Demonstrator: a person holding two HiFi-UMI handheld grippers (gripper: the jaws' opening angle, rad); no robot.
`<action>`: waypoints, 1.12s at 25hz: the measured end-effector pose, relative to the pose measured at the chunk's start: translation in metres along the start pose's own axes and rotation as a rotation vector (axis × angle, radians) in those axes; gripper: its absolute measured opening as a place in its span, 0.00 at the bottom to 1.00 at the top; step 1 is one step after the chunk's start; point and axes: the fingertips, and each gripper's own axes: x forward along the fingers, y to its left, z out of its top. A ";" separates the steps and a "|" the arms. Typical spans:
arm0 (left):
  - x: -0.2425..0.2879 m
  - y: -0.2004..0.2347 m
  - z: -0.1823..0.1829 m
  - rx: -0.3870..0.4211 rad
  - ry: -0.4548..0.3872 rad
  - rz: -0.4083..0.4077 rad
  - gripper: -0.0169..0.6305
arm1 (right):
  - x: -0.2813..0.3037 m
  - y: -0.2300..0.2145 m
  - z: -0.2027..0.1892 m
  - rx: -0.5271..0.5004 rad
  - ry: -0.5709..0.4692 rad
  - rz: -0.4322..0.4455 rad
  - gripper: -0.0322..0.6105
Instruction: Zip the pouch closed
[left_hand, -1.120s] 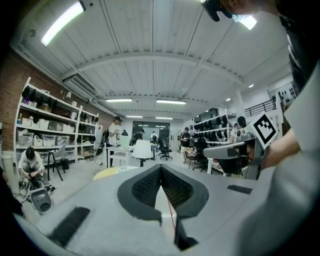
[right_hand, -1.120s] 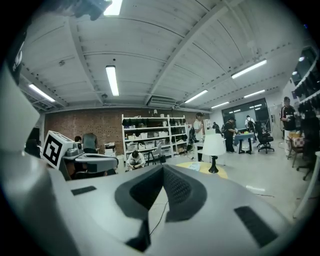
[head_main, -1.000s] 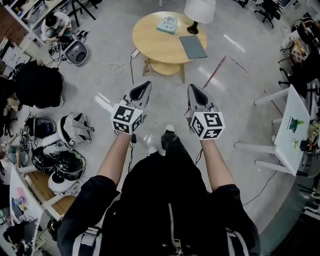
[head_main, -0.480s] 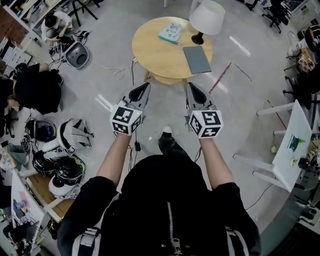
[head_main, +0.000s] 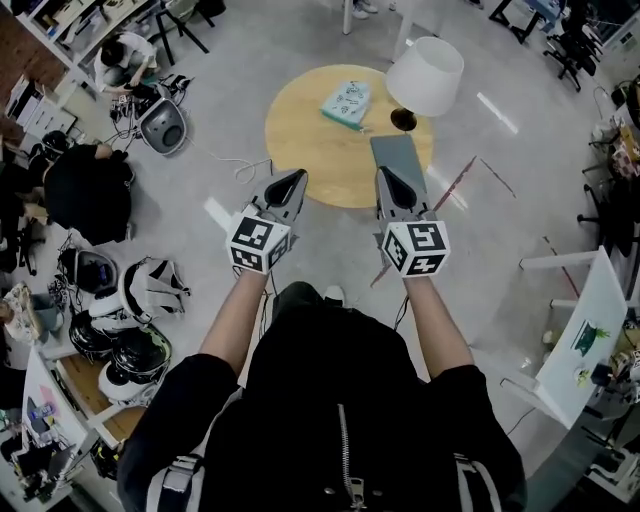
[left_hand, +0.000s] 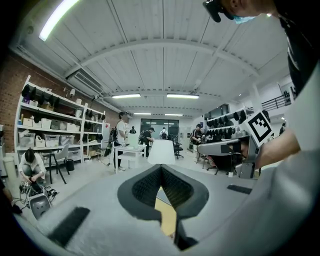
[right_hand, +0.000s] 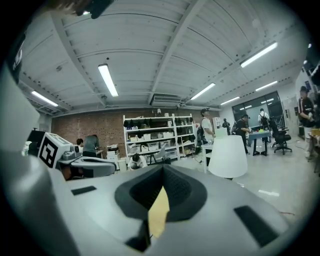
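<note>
A round wooden table (head_main: 300, 140) stands ahead on the grey floor. On it lie a teal printed pouch (head_main: 347, 103) at the far side and a flat grey pouch (head_main: 400, 160) near the right edge, beside a white-shaded lamp (head_main: 425, 78). I cannot make out a zipper from here. My left gripper (head_main: 297, 177) is held level, shut and empty, its tip over the table's near edge. My right gripper (head_main: 385, 173) is shut and empty too, its tip by the grey pouch's near end. In both gripper views the jaws meet with nothing between them (left_hand: 161, 167) (right_hand: 163, 167).
Helmets and gear (head_main: 130, 320) lie on the floor at the left. A person (head_main: 125, 55) crouches at the upper left. A white table (head_main: 585, 320) stands at the right. A cable (head_main: 240, 165) trails across the floor left of the round table.
The person has walked forward: the round table has come closer, and both grippers now reach its near edge. Both jaws stayed shut.
</note>
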 end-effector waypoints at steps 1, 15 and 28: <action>0.008 0.004 0.002 0.002 0.001 0.001 0.03 | 0.008 -0.006 0.002 0.000 0.000 0.002 0.05; 0.115 0.104 0.008 -0.023 0.011 -0.057 0.03 | 0.136 -0.060 0.002 0.002 0.049 -0.029 0.06; 0.223 0.205 0.004 -0.040 0.071 -0.262 0.03 | 0.242 -0.109 -0.011 0.028 0.136 -0.210 0.06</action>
